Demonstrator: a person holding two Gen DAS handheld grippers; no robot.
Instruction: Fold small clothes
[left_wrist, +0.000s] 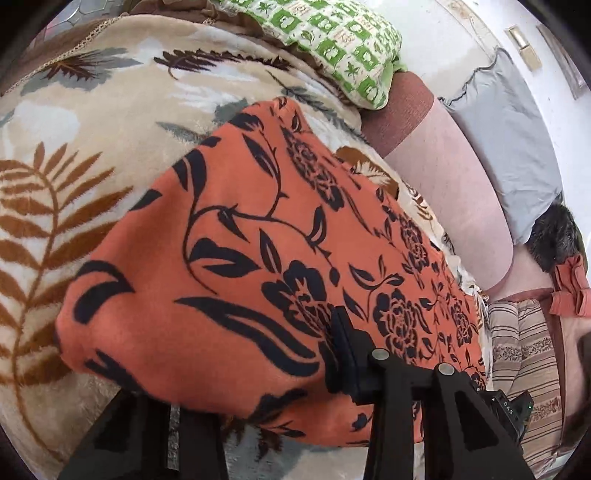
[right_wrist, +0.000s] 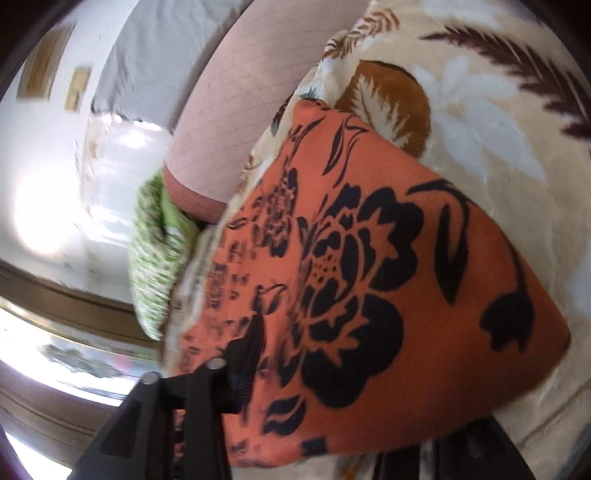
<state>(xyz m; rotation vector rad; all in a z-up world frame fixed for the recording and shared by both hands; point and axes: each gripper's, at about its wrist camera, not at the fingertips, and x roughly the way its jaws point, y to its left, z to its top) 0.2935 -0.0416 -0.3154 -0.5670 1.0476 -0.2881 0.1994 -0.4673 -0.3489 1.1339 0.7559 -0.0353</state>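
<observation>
Black fingers of the left hand-held gripper (left_wrist: 280, 391) sit right at the bottom of the left wrist view, and they are pinched on the near edge of the orange cloth (left_wrist: 258, 251). One finger (left_wrist: 347, 354) lies on top of the cloth and the other is tucked under it. On the other side, the right hand-held gripper (right_wrist: 317, 384) does the same thing: one black finger (right_wrist: 247, 365) presses on top of the cloth (right_wrist: 369, 280) and the cloth hangs over the rest, so it is gripping the cloth too. That cloth is orange with big black flowers, leaves and curly stems all over it. It looks soft and smooth, with only a few gentle bumps. It is spread out on a fluffy cream blanket (left_wrist: 110, 147) that has brown fern leaves and grey and white leaves on it. The blanket covers a bed. Past the cloth lies a green and white pillow (left_wrist: 340, 48), and beside it a pink mattress (left_wrist: 458, 184) shows where the blanket ends. A grey pillow (left_wrist: 506, 133) leans near the white wall.
</observation>
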